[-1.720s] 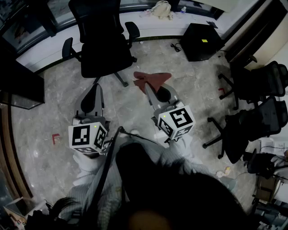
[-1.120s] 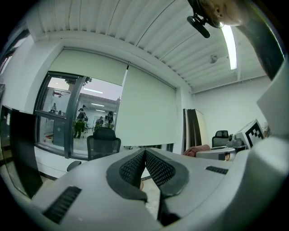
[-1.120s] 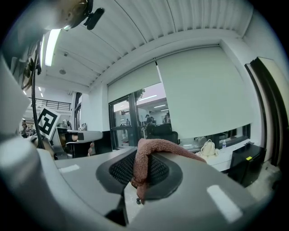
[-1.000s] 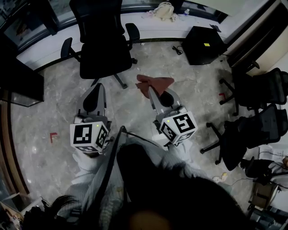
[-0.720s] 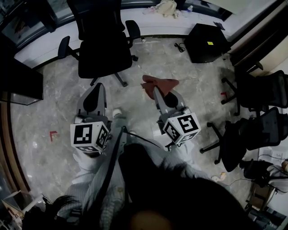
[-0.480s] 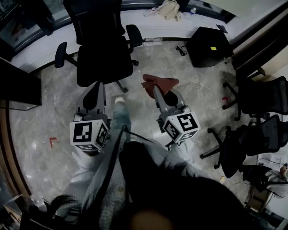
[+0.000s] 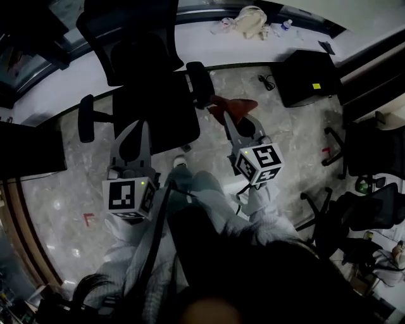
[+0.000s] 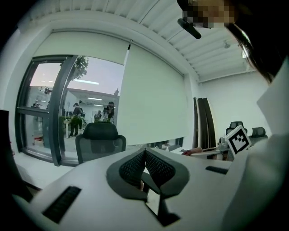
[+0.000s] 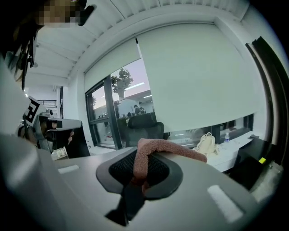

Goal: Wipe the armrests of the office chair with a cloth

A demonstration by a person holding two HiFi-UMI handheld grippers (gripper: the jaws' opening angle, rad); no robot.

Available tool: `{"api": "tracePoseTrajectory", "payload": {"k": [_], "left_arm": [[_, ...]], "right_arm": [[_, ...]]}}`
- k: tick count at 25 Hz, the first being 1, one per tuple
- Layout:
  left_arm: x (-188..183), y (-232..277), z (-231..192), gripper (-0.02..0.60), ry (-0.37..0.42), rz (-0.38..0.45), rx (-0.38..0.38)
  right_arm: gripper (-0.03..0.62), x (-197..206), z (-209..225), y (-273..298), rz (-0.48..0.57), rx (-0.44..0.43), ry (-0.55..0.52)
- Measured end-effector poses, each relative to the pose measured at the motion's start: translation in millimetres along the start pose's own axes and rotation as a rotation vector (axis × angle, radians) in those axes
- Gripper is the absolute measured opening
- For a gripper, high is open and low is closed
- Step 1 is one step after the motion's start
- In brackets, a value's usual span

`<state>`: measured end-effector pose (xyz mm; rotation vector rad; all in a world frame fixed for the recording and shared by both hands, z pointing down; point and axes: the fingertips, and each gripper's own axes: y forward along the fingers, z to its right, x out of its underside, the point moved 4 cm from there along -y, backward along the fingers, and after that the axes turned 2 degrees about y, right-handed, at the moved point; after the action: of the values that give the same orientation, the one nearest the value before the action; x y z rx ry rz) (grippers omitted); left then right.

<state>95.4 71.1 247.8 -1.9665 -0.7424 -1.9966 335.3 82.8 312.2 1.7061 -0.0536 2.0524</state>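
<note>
Cloth (image 9: 174, 149) pinched in right claw (image 9: 139, 168); left claw (image 8: 144, 157) closed, empty — head view shows armrest (image 7: 200, 85).

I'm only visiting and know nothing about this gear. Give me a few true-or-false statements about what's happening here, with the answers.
1. The right gripper is clamped on a reddish-brown cloth. True.
2. The left gripper holds a second cloth. False: its jaws are together with nothing between them.
3. The office chair in front of the person is white. False: it is black.
4. A beige bag lies on the white ledge beyond the chair. True.
5. The cloth is lying on the chair's seat. False: it is held up in the right gripper, close to one armrest.
</note>
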Motion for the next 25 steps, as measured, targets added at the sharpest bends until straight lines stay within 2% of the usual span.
{"api": "tracePoseTrajectory", "payload": {"k": [5,10,15,20,25], "left_arm": [[24.4,55.3,-7.4,0.005,-0.062,-0.076,-0.042],[38.0,82.0,-14.1,0.005,-0.1,-0.104,-0.097],[70.2,93.0,-26.0,0.005,-0.141,-0.144,-0.147],[96.0,95.9,-49.0,0.005,-0.159,-0.207,-0.183],[113.8,101.5,-67.6,0.005,-0.192,-0.24,-0.206]], "right_arm": [[0.035,17.2,43.4,61.2,-0.086,-0.047,0.013],[0.034,39.3,64.7,95.5,-0.176,-0.096,0.035],[0.034,102.8,79.6,127.4,-0.373,-0.179,0.029],[0.035,171.3,89.0,162.0,-0.545,-0.181,-0.09],[0.035,184.2,109.6,205.8,-0.641,-0.154,-0.173]]}}
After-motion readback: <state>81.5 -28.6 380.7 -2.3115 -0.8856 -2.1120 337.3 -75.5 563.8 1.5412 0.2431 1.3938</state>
